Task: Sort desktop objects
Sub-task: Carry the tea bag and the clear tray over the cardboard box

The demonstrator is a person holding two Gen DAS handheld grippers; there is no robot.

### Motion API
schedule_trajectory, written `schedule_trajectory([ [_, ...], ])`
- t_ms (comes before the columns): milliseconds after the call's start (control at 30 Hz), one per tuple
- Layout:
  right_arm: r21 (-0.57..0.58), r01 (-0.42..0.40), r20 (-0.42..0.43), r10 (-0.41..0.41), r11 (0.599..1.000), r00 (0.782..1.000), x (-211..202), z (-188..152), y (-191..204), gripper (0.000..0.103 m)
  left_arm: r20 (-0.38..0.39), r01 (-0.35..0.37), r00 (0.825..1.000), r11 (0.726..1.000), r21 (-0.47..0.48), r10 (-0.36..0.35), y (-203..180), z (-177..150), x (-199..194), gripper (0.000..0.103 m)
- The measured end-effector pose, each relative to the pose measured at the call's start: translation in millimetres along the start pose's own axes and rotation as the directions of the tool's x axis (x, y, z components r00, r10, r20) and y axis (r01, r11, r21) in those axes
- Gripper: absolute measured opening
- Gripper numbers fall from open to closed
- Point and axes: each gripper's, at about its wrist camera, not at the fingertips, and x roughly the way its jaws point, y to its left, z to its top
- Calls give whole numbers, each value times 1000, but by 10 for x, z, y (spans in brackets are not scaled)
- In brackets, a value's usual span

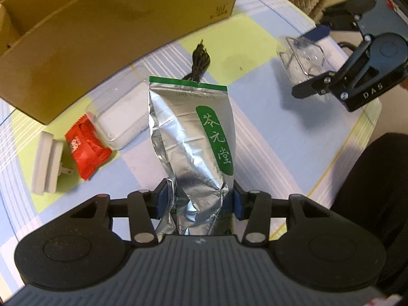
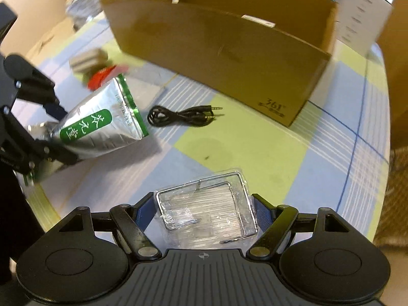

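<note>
Above checked tablecloth (image 2: 244,140), a silver tea pouch (image 1: 193,137) is pinched by the left gripper (image 1: 200,199); at three o'clock, a clear plastic case (image 2: 206,211) is clamped by the right gripper (image 2: 204,211).

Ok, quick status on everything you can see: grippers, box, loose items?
left gripper: shut on foil pouch
foil pouch: sealed, lifted off table
right gripper: shut on clear plastic case
clear plastic case: held, closed
cardboard box: open-topped
audio cable: coiled, on tablecloth
red packet: sealed, lying flat
</note>
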Motion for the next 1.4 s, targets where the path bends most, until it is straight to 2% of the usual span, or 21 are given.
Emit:
schedule_trajectory([
  [300, 153, 2, 56, -10, 988, 998, -381, -34, 55, 75, 44, -36, 998, 998, -51, 38, -54, -4, -420, 42],
  [533, 231, 31, 97, -55, 973, 994, -618, -68, 153, 75, 86, -54, 994, 993, -105, 63, -92, -17, -746, 42],
  [900, 241, 56, 151, -95, 969, 984, -906, -67, 450, 75, 142, -62, 987, 990, -125, 80, -227, -48, -1072, 42],
  [1400, 208, 87, 189, -128, 974, 974, -1131, 4, 682, 75, 184, -76, 977, 984, -163, 106, -192, -216, -1431, 42],
])
